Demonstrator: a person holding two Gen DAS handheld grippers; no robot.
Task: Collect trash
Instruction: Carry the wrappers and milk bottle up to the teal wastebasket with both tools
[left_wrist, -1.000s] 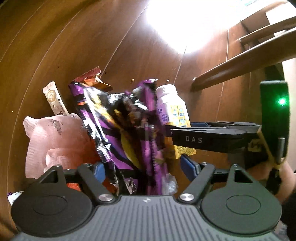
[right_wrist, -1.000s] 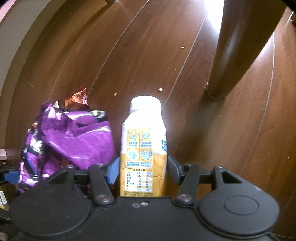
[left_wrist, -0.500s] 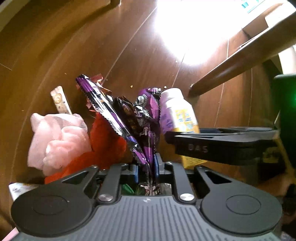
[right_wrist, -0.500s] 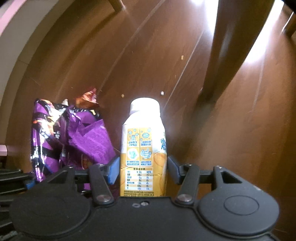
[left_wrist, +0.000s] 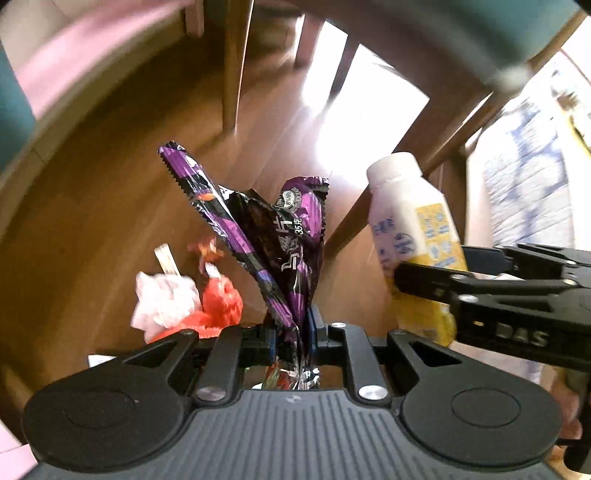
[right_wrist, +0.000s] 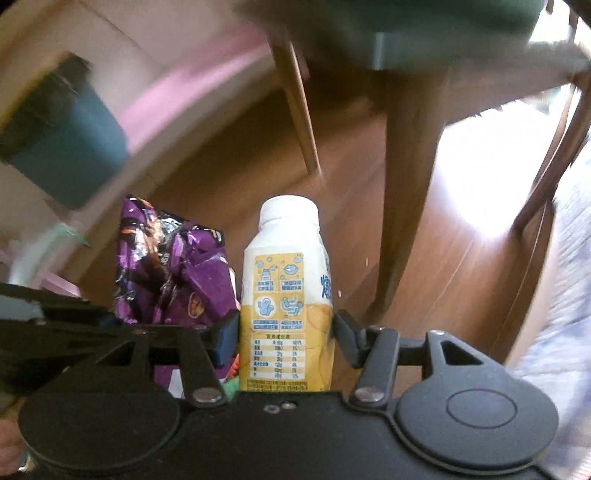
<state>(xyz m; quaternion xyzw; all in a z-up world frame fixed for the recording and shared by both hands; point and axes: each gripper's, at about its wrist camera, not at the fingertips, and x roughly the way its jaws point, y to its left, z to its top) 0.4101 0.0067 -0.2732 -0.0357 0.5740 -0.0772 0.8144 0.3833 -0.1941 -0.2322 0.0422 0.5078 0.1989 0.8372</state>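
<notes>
Two matte black handheld grippers, the left gripper (left_wrist: 293, 332) with a ribbed grey body, round black discs at either side, silver screws on angular finger links and blue pads (left_wrist: 313, 325), the right gripper (right_wrist: 286, 334) alike in black, white "DAS" lettering along its side.

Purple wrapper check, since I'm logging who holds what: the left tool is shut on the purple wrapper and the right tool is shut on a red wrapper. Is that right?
One part is wrong. The right tool is shut on the yellow and white drink bottle, not a red wrapper; the right wrist view shows it. The left tool is indeed shut on the purple wrapper.
</notes>
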